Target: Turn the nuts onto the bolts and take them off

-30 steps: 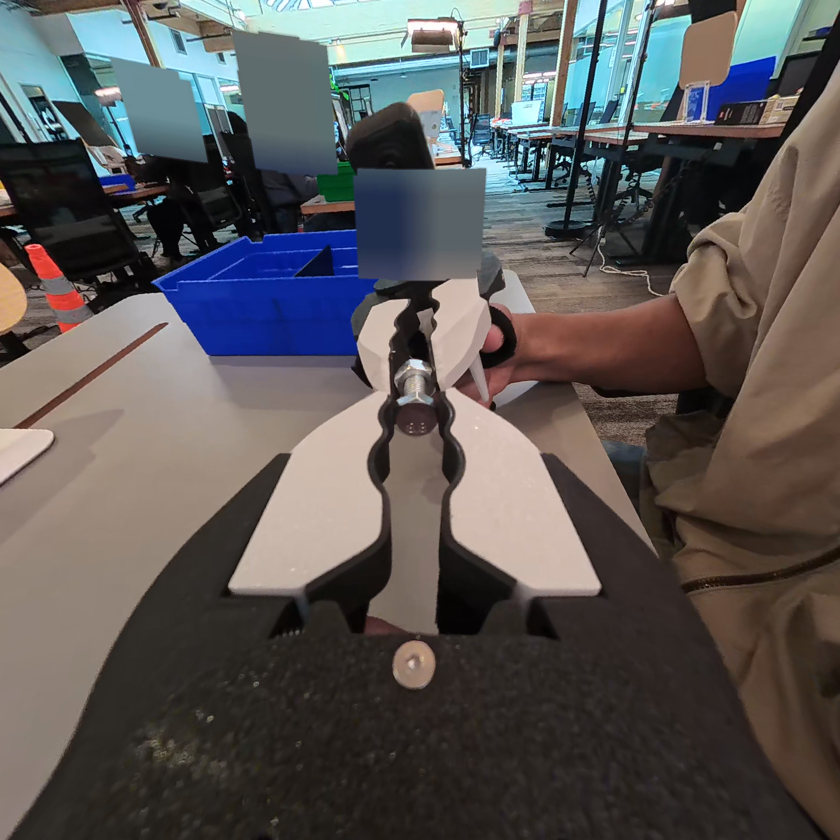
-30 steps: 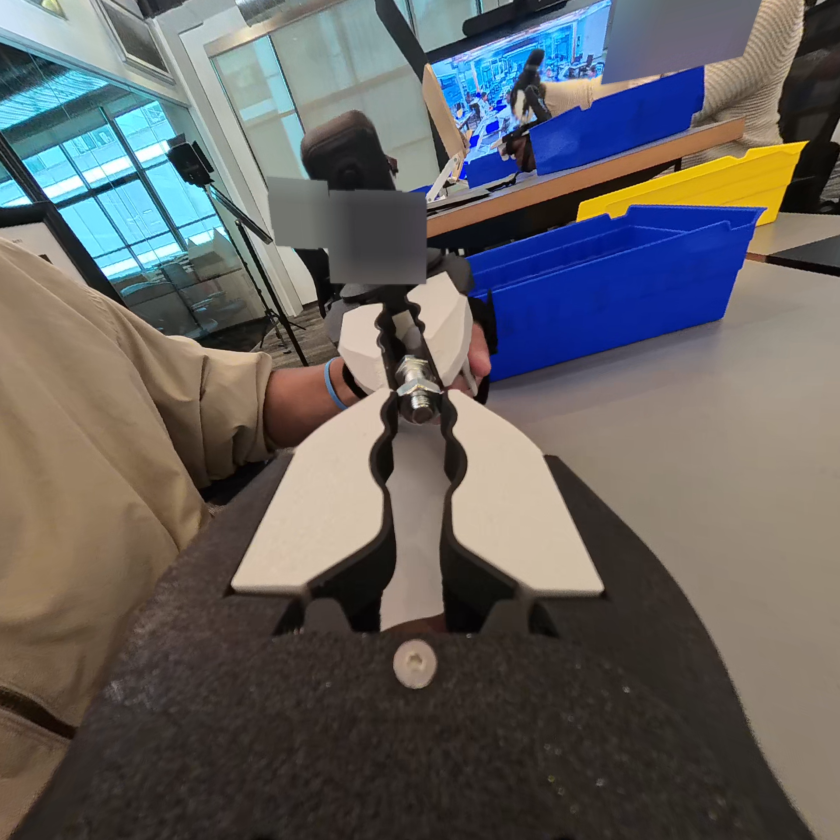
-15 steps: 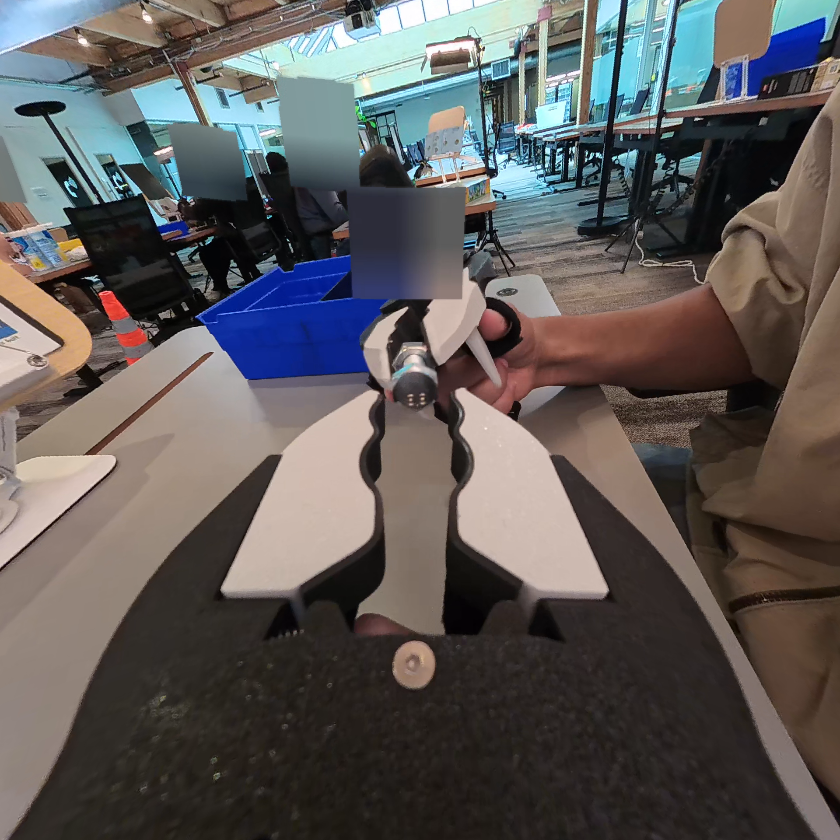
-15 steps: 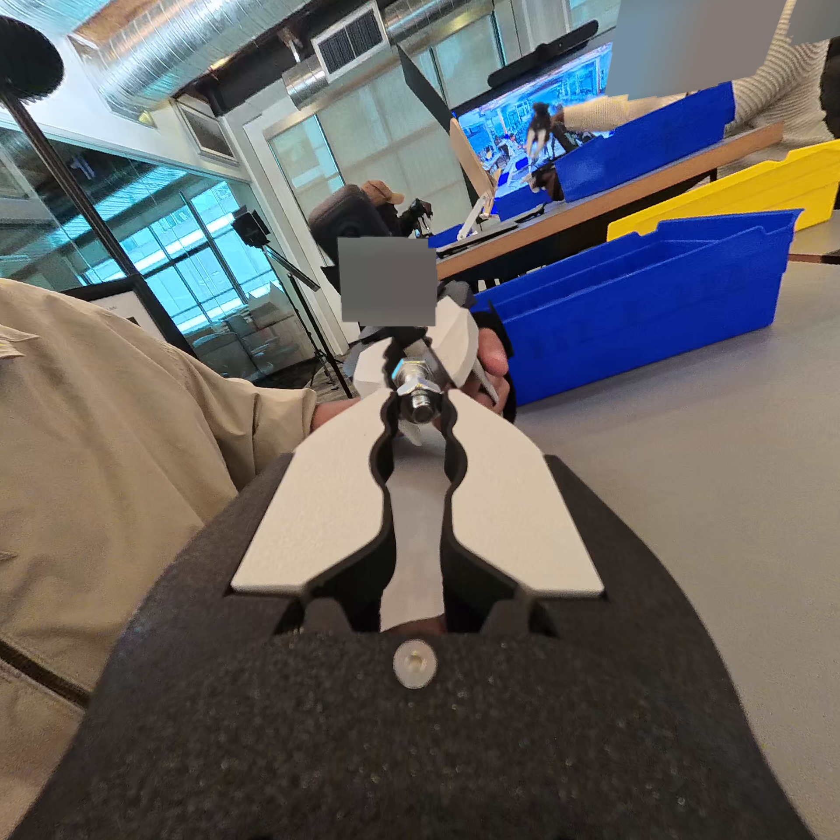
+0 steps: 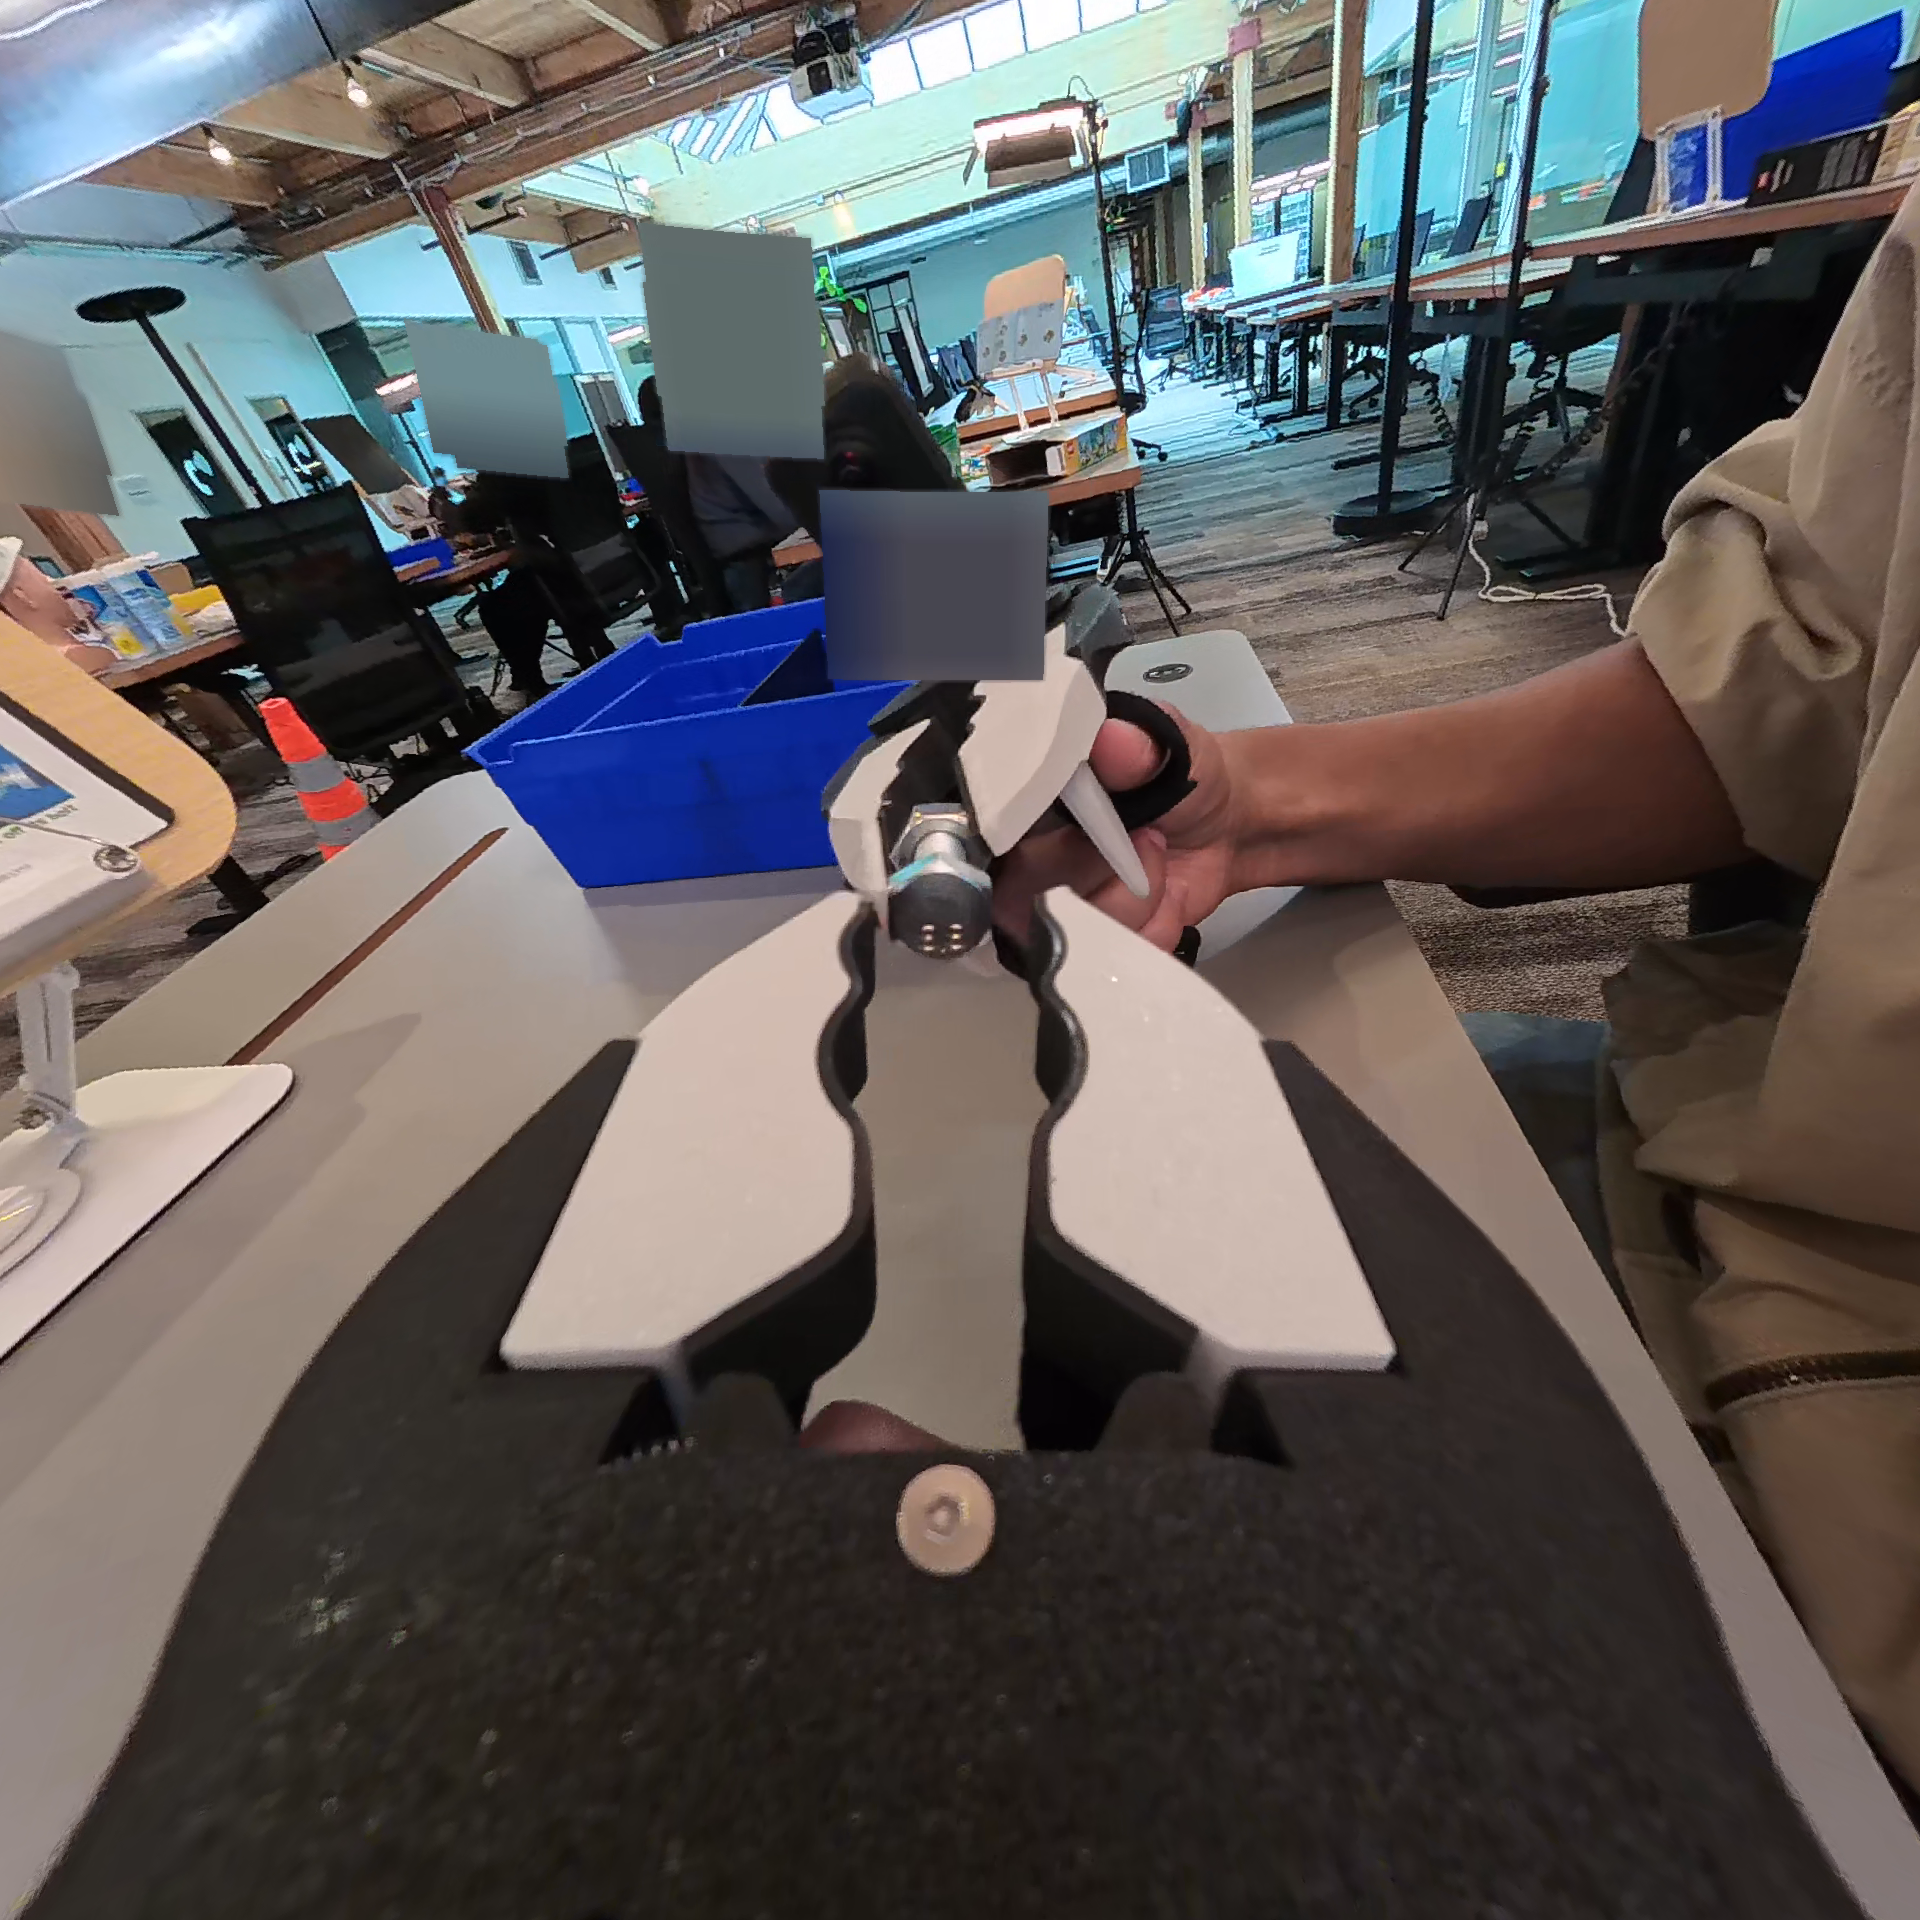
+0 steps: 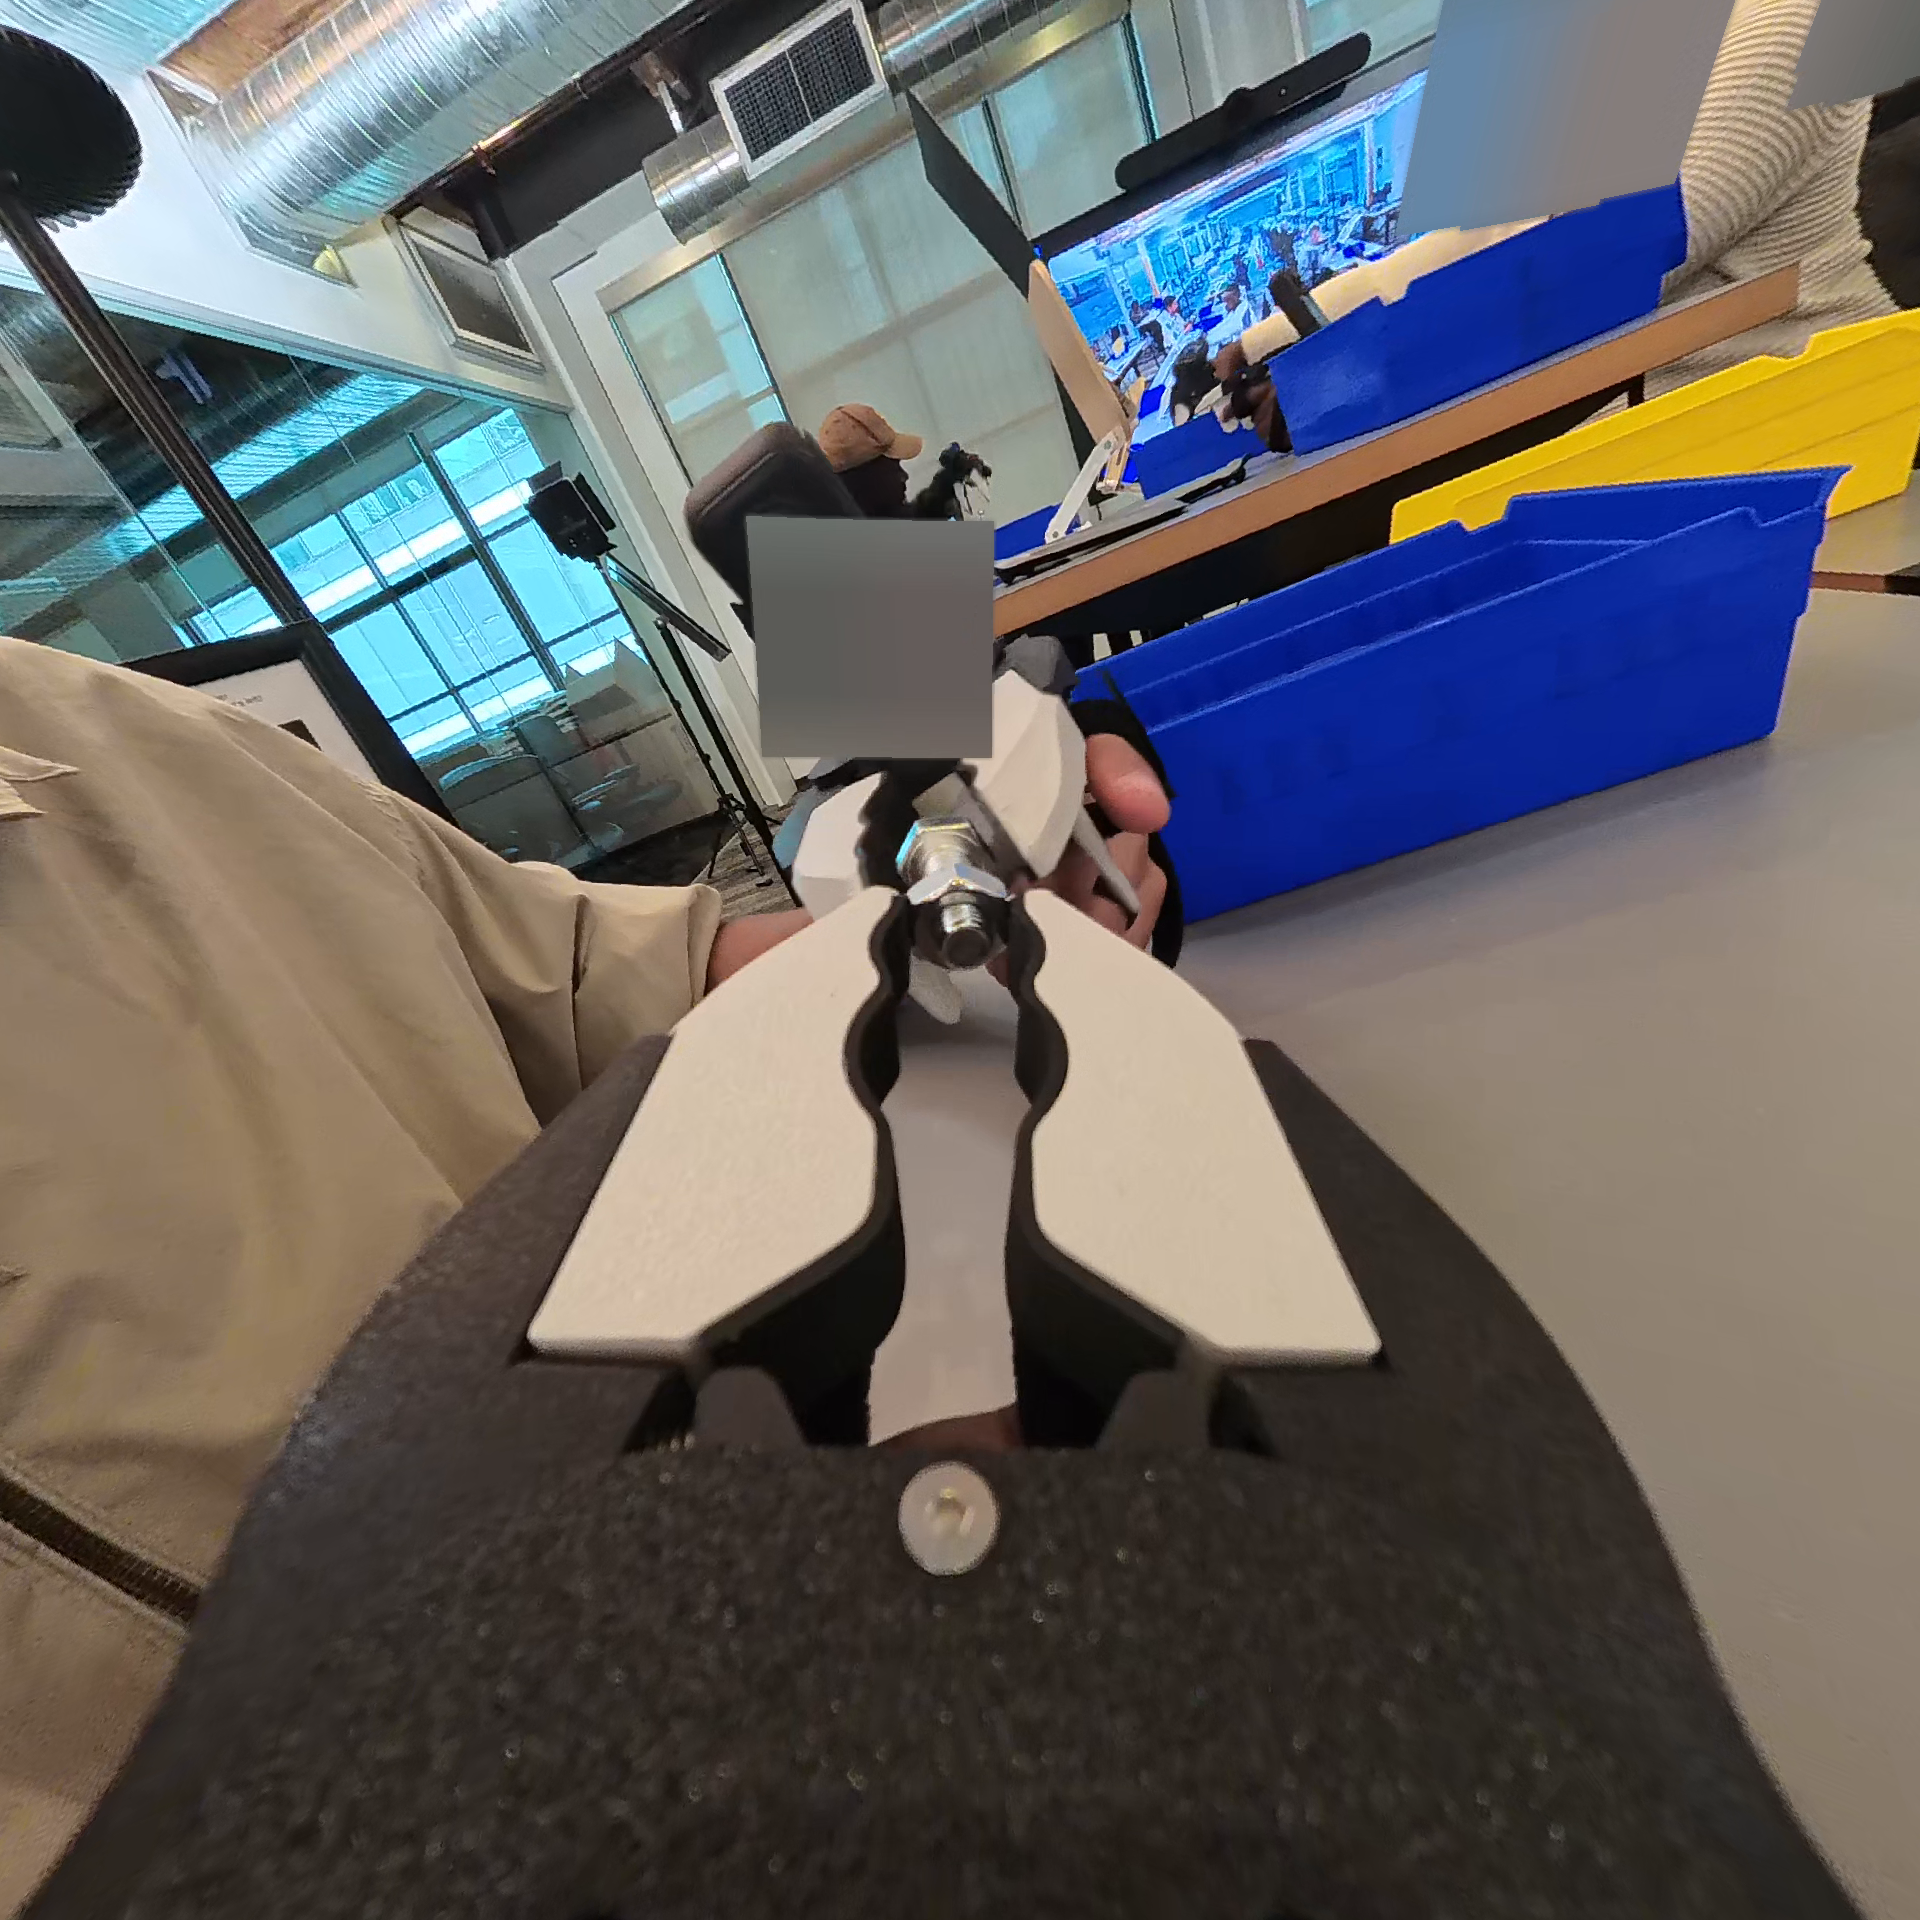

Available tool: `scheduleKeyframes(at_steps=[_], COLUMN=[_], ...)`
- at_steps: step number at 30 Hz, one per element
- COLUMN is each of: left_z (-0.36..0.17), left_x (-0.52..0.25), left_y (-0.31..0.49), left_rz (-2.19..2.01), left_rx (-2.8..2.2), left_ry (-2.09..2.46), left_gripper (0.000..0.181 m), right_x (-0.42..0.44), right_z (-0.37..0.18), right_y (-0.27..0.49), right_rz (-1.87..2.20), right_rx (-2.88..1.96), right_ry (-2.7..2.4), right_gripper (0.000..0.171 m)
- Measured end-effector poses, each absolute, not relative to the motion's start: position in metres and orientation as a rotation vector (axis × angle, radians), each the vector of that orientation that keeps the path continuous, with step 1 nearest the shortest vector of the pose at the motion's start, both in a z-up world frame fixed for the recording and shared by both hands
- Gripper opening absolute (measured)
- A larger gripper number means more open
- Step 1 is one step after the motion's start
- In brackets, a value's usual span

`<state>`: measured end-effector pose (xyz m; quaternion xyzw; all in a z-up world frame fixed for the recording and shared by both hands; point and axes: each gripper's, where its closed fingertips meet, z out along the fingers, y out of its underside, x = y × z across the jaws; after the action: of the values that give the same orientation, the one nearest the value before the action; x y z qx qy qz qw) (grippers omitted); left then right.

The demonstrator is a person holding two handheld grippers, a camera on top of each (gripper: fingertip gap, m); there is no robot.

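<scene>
- Bolt (image 5: 940, 923): bright steel, held in the air above the grey table (image 5: 623, 997) between the two grippers. In the left wrist view its round head faces the camera, with small dots stamped on the face. In the right wrist view its threaded end (image 6: 966, 940) points at the camera.
- Nut (image 6: 956, 881): silver and six-sided with a thin flange, sitting on the thread a little back from the bolt's end.
- Right gripper (image 6: 956, 925): its white, matte fingers have wavy black rubber inner edges. They are drawn narrow and clamp the nut from both sides.
- Left gripper (image 5: 951, 935): same build, with a narrow gap. Its tips flank the bolt head, but I cannot tell whether they press on it.
- A bare hand (image 5: 1174, 831) grips the right gripper's black loop handle, with a beige fabric sleeve behind it.
- Blue bin (image 5: 665, 790): smooth plastic, long and open-topped, resting on the table behind the grippers.
- Yellow bin (image 6: 1714, 416): similar shape, lying beyond the blue one.
</scene>
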<state>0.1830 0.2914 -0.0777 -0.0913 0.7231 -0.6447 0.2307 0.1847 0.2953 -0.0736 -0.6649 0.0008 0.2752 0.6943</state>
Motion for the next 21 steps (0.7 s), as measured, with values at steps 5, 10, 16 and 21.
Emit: scheduleKeyframes(at_steps=[5, 10, 16, 21], left_z=[-0.077, -0.076, -0.073, -0.074], left_x=[0.185, 0.184, 0.187, 0.195], left_y=[0.292, 0.293, 0.293, 0.293], left_rz=[-1.784, -1.842, -1.994, -2.023], left_rx=[-0.269, -0.301, -0.4, -0.423], left_ry=[1.986, 2.013, 2.038, 2.096], left_gripper=[0.024, 0.017, 0.017, 0.018], right_x=[0.183, 0.184, 0.187, 0.195], right_z=[-0.075, -0.077, -0.074, -0.071], right_y=[0.296, 0.296, 0.297, 0.293], right_rz=[0.613, 0.608, 0.568, 0.53], right_rx=[-1.493, -1.502, -1.486, -1.465], right_ry=[-0.003, 0.002, 0.017, 0.036], right_gripper=[0.018, 0.018, 0.018, 0.03])
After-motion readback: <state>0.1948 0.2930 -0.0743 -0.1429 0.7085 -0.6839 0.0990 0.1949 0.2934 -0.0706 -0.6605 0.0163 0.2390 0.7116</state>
